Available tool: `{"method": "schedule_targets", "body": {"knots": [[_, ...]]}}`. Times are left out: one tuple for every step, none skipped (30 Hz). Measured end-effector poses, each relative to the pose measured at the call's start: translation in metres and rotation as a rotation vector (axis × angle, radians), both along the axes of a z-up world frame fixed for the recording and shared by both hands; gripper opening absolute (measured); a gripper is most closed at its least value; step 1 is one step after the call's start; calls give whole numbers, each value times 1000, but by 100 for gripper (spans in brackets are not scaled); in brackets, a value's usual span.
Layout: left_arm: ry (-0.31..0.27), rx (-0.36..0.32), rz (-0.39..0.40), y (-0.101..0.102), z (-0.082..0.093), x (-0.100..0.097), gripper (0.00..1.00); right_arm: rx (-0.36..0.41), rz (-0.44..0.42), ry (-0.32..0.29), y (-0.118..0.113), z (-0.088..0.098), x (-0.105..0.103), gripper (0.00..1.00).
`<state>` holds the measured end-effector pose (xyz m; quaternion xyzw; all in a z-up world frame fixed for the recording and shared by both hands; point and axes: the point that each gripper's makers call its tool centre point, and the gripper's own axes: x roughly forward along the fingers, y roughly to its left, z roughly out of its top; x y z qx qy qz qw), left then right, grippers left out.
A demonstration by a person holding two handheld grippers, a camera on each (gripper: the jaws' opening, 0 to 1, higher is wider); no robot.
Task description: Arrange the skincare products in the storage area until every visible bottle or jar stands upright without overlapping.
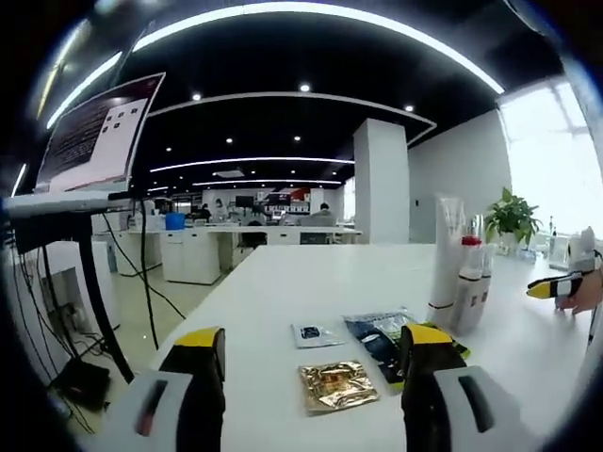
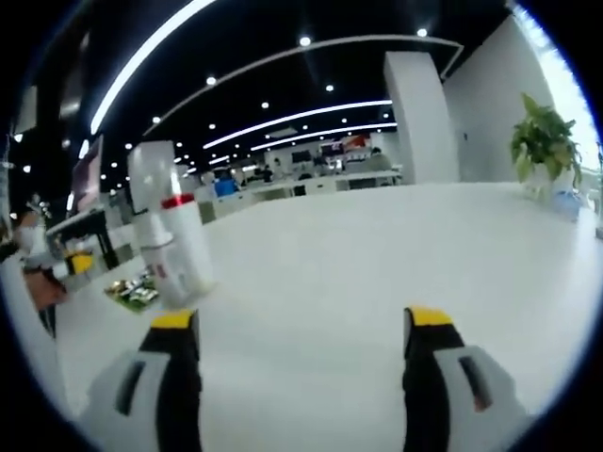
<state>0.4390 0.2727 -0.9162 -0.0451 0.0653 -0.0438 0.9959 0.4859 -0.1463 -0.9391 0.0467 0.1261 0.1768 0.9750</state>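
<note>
Both claws spread wide, gripping nothing: left gripper (image 1: pixel 316 353) low over the white table (image 1: pixel 311 273), right gripper (image 2: pixel 301 325) just beside the bottles (image 2: pixel 174 245). Standing upright, bunched close, clear caps on, toward the table's right side (image 1: pixel 462 282). Flat sachets, a gold one (image 1: pixel 337 384) among them, near the left claw. Risk, by judgement: clipping one tall, narrow bottle and toppling its neighbours; a roll off the table's edge.

White table (image 1: pixel 311 273), gold sachet (image 1: pixel 337 384), white bottle (image 2: pixel 174 247) with red band.
</note>
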Motion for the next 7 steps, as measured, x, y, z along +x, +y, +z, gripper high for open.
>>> {"method": "schedule_targets", "body": {"knots": [[-11, 2, -4, 0, -1, 0, 80, -4, 2, 2, 0, -1, 0, 88], [-20, 1, -12, -2, -3, 0, 80, -7, 1, 4, 0, -1, 0, 88], [-19, 1, -17, -2, -5, 0, 81, -8, 0, 3, 0, -1, 0, 88], [-17, 0, -19, -2, -7, 0, 82, -9, -1, 1, 0, -1, 0, 88], [-10, -25, -26, -3, -13, -1, 83, -5, -16, -6, -2, 0, 1, 89], [-8, -28, -27, -3, -15, -1, 83, -3, -21, -7, -2, 0, 2, 90], [-7, -35, -30, -2, -17, -2, 83, 8, -42, -6, -4, 0, 3, 91]]}}
